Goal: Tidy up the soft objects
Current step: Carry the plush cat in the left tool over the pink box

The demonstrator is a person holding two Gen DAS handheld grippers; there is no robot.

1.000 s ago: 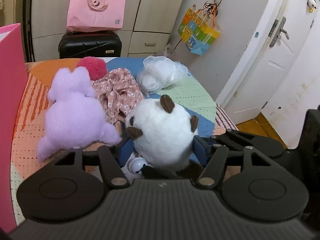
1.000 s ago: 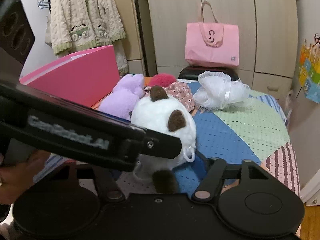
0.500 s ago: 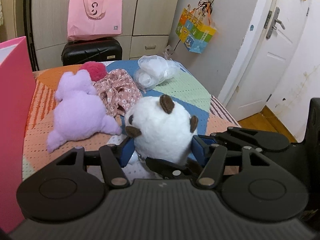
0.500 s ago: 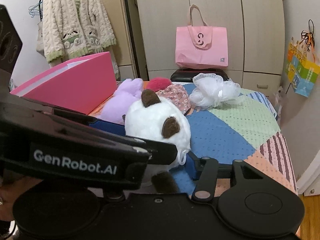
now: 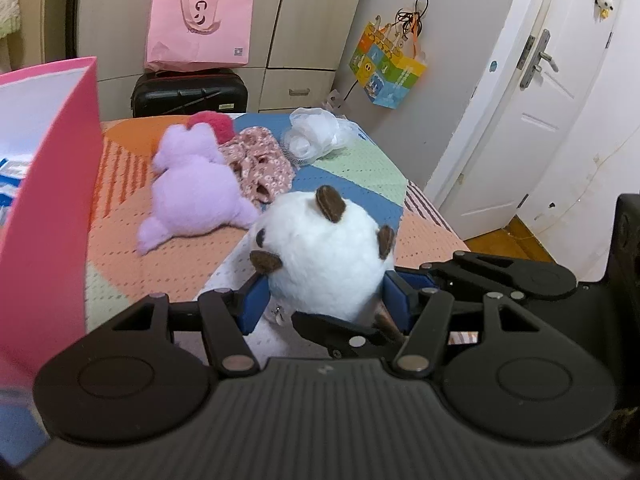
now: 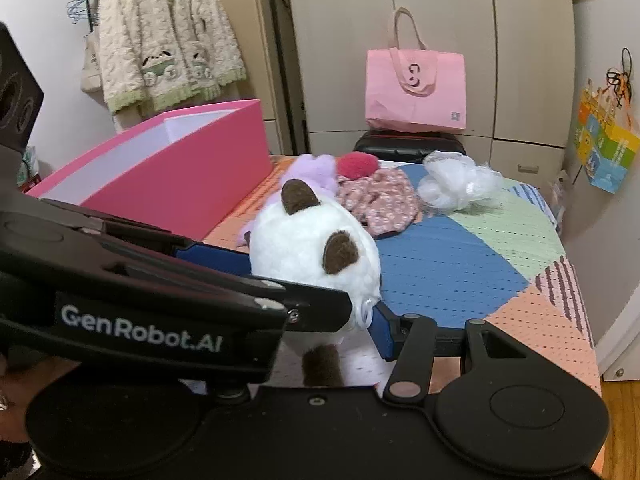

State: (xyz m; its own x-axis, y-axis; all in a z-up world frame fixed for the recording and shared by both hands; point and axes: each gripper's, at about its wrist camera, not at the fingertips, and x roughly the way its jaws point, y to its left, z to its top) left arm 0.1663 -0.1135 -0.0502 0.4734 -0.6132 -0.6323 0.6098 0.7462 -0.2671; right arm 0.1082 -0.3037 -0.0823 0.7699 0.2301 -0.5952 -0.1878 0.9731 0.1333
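Together, the left hand-held gripper [image 5: 326,304] and right hand-held gripper [image 6: 320,320], both half-open, clamp the white plush toy [image 5: 326,256].

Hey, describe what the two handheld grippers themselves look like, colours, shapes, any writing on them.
Both grippers are matte black plastic. The left gripper has a ribbed top, two round discs, linkage arms with silver rivets and blue finger pads. The right gripper has the same build with a blue pad. White GenRobot.AI lettering runs along the left gripper's side.
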